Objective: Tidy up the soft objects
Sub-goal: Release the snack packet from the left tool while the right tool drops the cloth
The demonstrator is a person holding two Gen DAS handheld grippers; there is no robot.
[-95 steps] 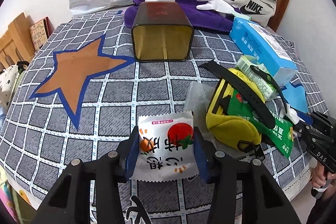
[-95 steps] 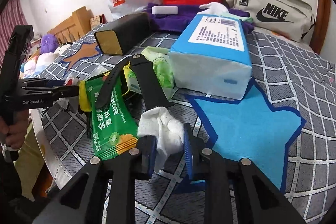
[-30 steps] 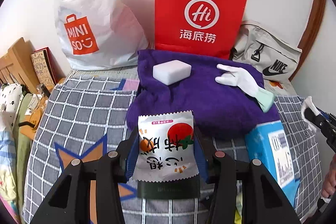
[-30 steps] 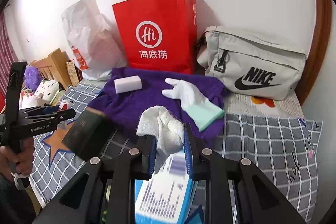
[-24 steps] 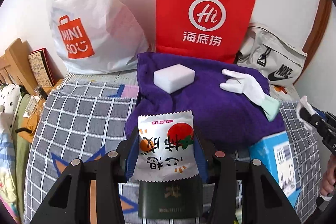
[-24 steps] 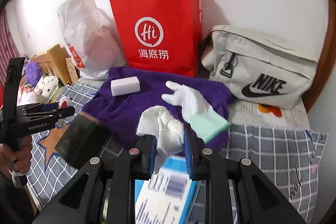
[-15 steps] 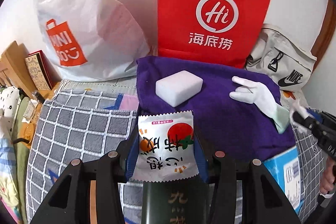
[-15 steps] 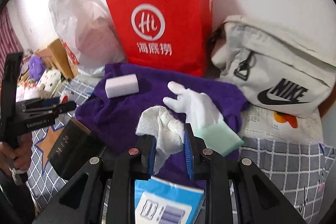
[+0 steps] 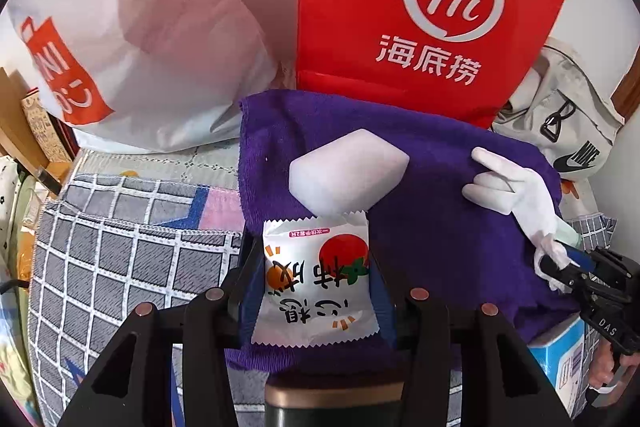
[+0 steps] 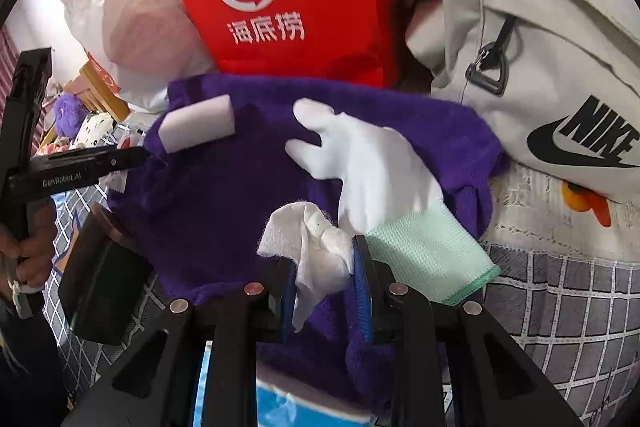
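1. The left gripper (image 9: 316,283) has its jaws closed on a white snack packet (image 9: 316,281) and hangs over the near edge of a purple towel (image 9: 440,187); a white sponge block (image 9: 346,179) lies just beyond, at twelve o'clock.
2. The right gripper (image 10: 324,279) pinches a crumpled tissue (image 10: 316,247), low over the towel beside a white glove (image 10: 368,163) at one o'clock.
3. Risk — the light tissue may cling to a pad on release.
4. Risk — the slick packet could slide off the towel's near edge.
5. Room is tight: a red paper bag (image 9: 420,7) and a grey sling bag (image 10: 540,67) wall the far side, so free towel lies between sponge and glove.
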